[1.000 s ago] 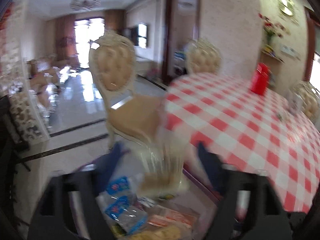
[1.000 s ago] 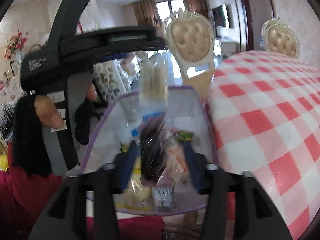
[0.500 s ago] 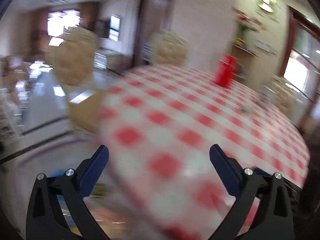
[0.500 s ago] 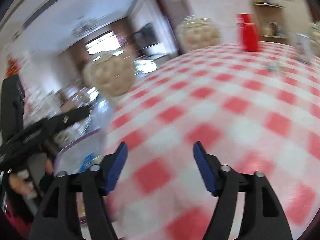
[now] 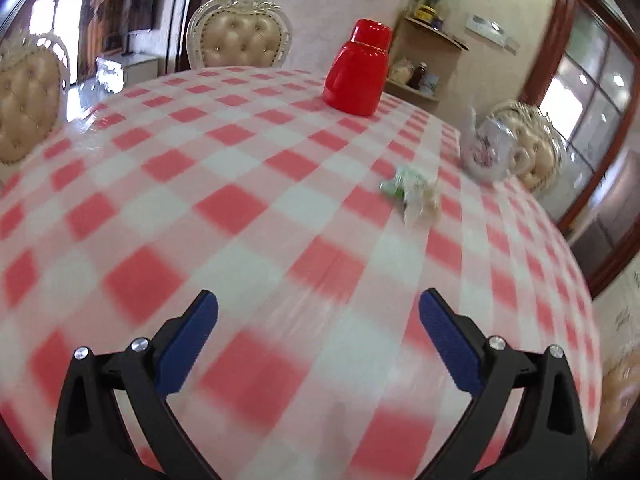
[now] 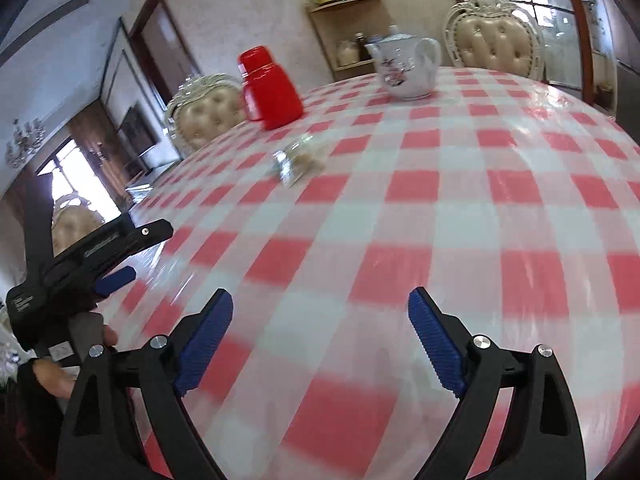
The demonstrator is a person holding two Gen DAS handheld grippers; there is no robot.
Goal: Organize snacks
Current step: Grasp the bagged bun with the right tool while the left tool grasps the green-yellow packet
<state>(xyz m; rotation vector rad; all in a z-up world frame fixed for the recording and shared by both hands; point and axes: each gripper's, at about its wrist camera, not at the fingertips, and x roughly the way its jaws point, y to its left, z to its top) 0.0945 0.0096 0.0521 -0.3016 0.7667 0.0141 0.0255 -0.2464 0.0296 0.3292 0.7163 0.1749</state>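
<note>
A small clear-wrapped snack packet (image 5: 414,192) lies alone on the red-and-white checked tablecloth (image 5: 240,208), ahead and to the right of my left gripper (image 5: 318,328). That gripper is open with only cloth between its blue pads. In the right wrist view the same packet (image 6: 298,158) sits far ahead, left of centre. My right gripper (image 6: 320,328) hovers over the table (image 6: 440,208); its jaws are opening and nothing is between them. The left gripper (image 6: 116,258), held by a hand, shows at the left edge of that view.
A red jug (image 5: 358,68) stands at the far side of the table and a white floral teapot (image 5: 486,148) to its right; both show again as red jug (image 6: 270,88) and teapot (image 6: 404,68). Padded cream chairs (image 5: 240,42) ring the table. A wall shelf (image 5: 428,36) stands behind.
Both grippers swung away from the bin of snacks beside the table and now hover over the tablecloth. The packets they held are gone from their jaws, which have spread wide.
</note>
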